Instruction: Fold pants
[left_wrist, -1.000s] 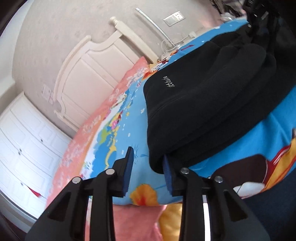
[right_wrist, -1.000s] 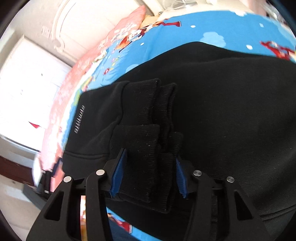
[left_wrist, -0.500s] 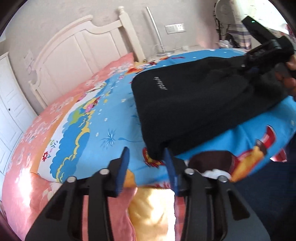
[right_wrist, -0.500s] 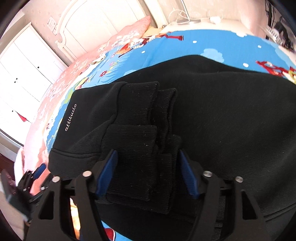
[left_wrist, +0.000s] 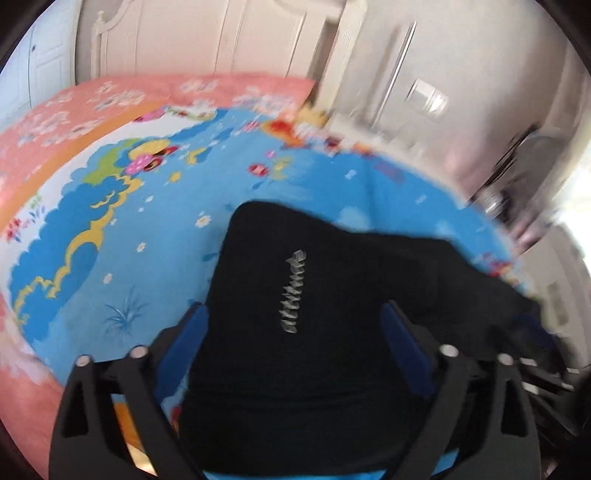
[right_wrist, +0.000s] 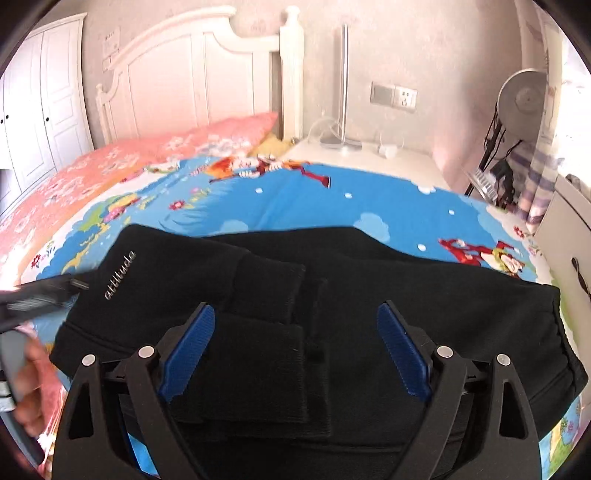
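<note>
- The black pants (right_wrist: 369, 295) lie folded on the cartoon bedspread (right_wrist: 388, 206), leg cuffs stacked on top.
- The right gripper (right_wrist: 295, 350) hangs over the cuffs, jaws opening, pads clear of the cloth.
- The left gripper (left_wrist: 293, 343) tilts down over the pants' lettered corner, jaws likewise opening, gripping nothing.
- Only the right view shows a hand (right_wrist: 31, 387), left of the pants.

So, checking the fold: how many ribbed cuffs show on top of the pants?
2: one cuff lies farther back, the other cuff nearer, between the right tool's open pads. Folded layers may hide more.
</note>
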